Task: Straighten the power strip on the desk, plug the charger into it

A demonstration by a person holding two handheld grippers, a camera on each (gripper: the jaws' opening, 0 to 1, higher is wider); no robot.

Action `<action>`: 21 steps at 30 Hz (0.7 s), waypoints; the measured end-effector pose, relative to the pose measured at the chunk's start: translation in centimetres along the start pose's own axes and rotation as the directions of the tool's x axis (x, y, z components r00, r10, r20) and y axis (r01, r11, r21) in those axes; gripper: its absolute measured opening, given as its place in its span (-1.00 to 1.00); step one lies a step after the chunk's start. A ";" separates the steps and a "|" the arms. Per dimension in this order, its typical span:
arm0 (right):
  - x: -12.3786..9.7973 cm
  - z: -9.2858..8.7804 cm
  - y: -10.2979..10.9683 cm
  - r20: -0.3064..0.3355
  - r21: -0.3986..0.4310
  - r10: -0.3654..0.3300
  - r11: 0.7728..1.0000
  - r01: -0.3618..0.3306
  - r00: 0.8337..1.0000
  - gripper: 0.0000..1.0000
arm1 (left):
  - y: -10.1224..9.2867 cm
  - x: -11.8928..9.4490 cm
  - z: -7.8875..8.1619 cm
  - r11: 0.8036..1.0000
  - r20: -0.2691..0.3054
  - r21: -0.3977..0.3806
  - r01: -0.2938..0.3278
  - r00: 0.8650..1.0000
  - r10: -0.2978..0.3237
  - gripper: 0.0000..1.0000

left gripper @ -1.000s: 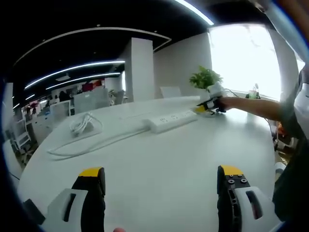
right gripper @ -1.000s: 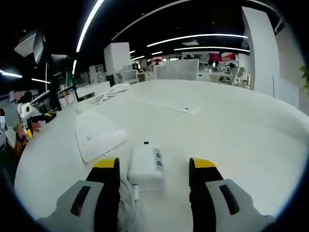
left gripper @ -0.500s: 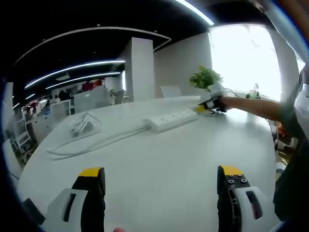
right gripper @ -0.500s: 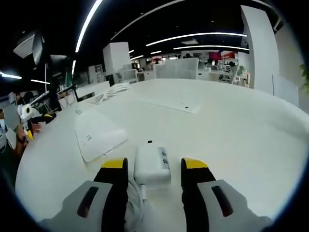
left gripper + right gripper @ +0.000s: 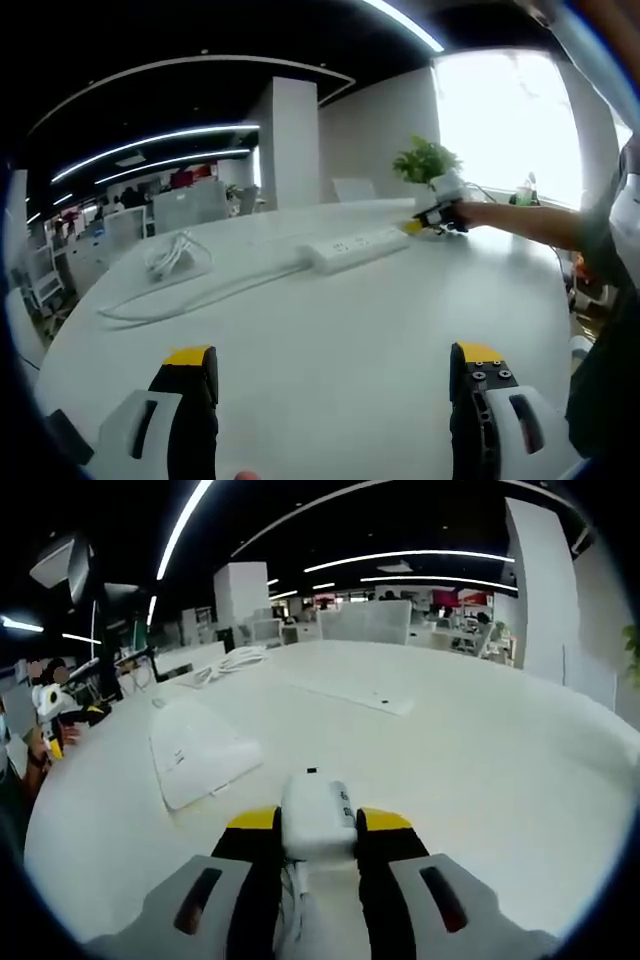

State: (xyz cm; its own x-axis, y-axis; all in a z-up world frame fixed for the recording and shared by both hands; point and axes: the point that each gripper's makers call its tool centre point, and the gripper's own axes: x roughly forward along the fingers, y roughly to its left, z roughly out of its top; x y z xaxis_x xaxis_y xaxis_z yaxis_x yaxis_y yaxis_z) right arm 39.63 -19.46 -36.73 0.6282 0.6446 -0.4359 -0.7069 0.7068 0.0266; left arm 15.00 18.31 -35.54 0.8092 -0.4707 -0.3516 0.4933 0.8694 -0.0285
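The right gripper is now closing its 2 jaws onto the white charger, near the power strip on the desk; plugging in comes next. The left gripper is hovering, jaws apart.

charger base hidden between jaws; power strip sockets too small; person's sleeve cut off
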 end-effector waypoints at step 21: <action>-0.3 0.2 0.4 -0.023 -0.136 0.009 0.991 -0.012 1.000 -0.51 | 0.0 -0.2 0.0 1.000 0.006 -0.001 -0.009 1.000 0.009 0.99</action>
State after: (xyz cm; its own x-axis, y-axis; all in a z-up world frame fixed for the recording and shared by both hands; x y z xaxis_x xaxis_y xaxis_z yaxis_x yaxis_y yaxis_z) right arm 39.20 -19.30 -36.38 0.6143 0.6441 -0.4558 -0.7519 0.6530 -0.0906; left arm 14.87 18.44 -35.48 0.8153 -0.4638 -0.3466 0.4859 0.8736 -0.0260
